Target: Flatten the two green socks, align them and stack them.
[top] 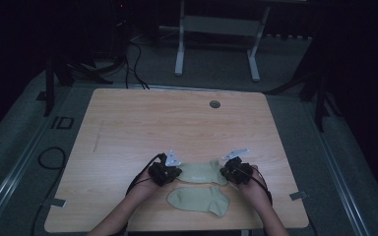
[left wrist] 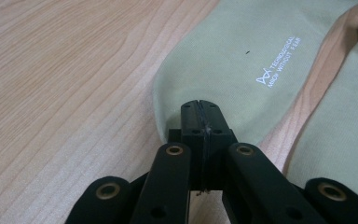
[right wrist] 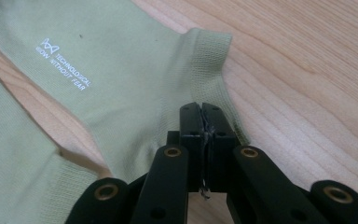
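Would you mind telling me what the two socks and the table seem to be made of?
The far sock and the near sock look like fine knitted fabric, matte pale green, with ribbed cuffs; the far one carries white print. The table looks like light wood-grain laminate, smooth; solid wood cannot be ruled out.

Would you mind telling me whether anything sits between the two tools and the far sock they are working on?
Nothing visible does. The left tool is shut at the toe edge of the far sock, the right tool is shut at its heel end beside the ribbed cuff. The near sock lies apart, with bare table between.
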A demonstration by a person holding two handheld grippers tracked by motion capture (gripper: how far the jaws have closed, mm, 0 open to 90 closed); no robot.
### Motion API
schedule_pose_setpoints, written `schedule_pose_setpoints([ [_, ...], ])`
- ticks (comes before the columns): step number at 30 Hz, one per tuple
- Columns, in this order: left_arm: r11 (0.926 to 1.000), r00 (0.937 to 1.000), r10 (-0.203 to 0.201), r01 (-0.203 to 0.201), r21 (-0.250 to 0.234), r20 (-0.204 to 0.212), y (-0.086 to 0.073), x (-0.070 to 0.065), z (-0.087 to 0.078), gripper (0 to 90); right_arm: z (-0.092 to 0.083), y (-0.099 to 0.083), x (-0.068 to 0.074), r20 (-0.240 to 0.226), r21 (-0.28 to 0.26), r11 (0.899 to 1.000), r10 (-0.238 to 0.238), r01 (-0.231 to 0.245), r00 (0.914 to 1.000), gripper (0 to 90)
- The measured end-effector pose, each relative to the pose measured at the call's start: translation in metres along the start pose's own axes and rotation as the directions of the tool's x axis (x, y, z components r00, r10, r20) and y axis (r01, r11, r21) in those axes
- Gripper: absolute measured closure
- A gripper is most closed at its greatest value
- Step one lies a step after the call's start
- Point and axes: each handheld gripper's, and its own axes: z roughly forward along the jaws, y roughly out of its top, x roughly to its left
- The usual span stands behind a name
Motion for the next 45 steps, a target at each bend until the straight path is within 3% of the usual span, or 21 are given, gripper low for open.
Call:
schedule_pose_setpoints([
  [6,0.9999,0.9998,0.001,-0.001,0.01,-0.019,0.004,0.004,0.003,89.4,0.003,0.006,-0.007,0.026,0.014,1.0,0.004,-0.005,0.9997,87.6],
  [10,0.9998,0.9998,-0.021,0.021,-0.001,0.001,0.003,0.007,0.003,89.4,0.005,0.008,-0.008,0.014,0.008,1.0,0.017,-0.017,0.9998,87.5],
  [17,0.9999,0.9998,-0.012,0.012,-0.012,-0.013,0.002,0.007,0.003,87.2,0.005,0.008,-0.009,0.01,0.001,1.0,0.011,-0.011,0.9999,85.0],
  [25,0.999,0.999,-0.042,0.042,-0.014,-0.016,0.004,0.01,0.004,85.9,0.008,0.014,-0.012,0.017,0.009,1.0,0.019,-0.019,0.9997,84.0],
  [27,0.9985,0.9986,-0.053,0.053,-0.011,-0.007,0.005,0.01,0.004,82.7,0.008,0.014,-0.012,0.017,0.011,1.0,0.013,-0.013,0.9998,83.5],
  [30,0.9993,0.9993,-0.038,0.038,0.003,-0.004,0.007,0.008,0.005,78.3,0.008,0.016,-0.011,0.014,0.018,1.0,0.006,-0.006,0.9999,81.3],
  [32,0.9997,0.9997,-0.021,0.021,0.011,0.01,0.01,0.007,0.004,70.6,0.008,0.017,-0.011,0.0,0.024,1.0,0.003,-0.003,1.0,74.8],
  [33,0.9995,0.9994,-0.031,0.031,0.007,0.018,0.011,0.006,0.002,69.5,0.007,0.018,-0.011,-0.011,0.023,1.0,0.009,-0.008,0.9999,73.0],
  [41,0.9994,0.9987,-0.026,0.027,-0.022,0.045,0.022,-0.003,-0.011,59.8,-0.012,0.027,0.003,-0.041,-0.056,0.998,-0.018,0.016,0.999,61.3],
  [45,0.999,0.9982,-0.035,0.037,-0.027,0.048,0.021,-0.008,-0.018,56.9,-0.018,0.029,0.007,-0.07,-0.058,0.998,-0.009,0.005,0.9975,59.8],
])
